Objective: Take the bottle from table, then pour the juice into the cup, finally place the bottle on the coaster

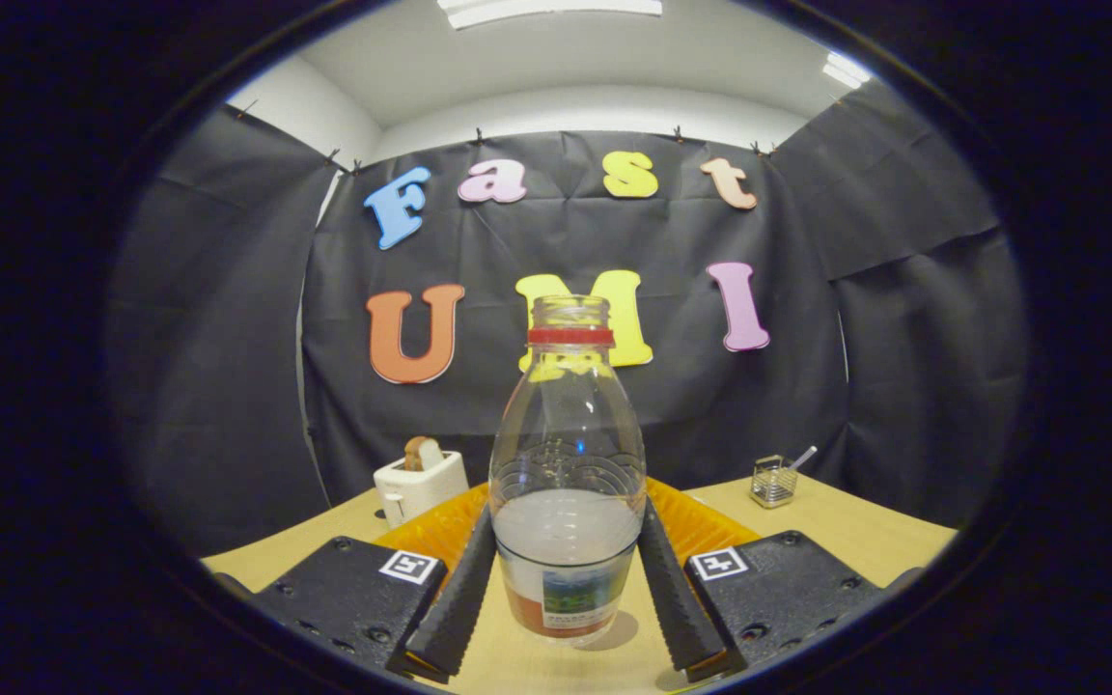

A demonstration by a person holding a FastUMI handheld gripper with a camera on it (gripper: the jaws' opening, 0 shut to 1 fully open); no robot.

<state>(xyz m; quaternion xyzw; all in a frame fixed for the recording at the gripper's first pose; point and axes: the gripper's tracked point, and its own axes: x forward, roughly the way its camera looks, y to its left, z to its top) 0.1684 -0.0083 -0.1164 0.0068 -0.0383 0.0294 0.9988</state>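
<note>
Clear bottle (566, 483) upright on table (865, 531), between tool (566, 589) fingers, both pressing its sides

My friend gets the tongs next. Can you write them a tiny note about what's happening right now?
Tongs: closed around the bottle, both fingers against its sides.
Bottle: upright on the table, cap off, a little juice at the bottom.
Behind it: an orange mat, a toaster, a small wire holder.
Done: bottle gripped.
Left: lift it, pour into the cup, set it on the coaster.
</note>
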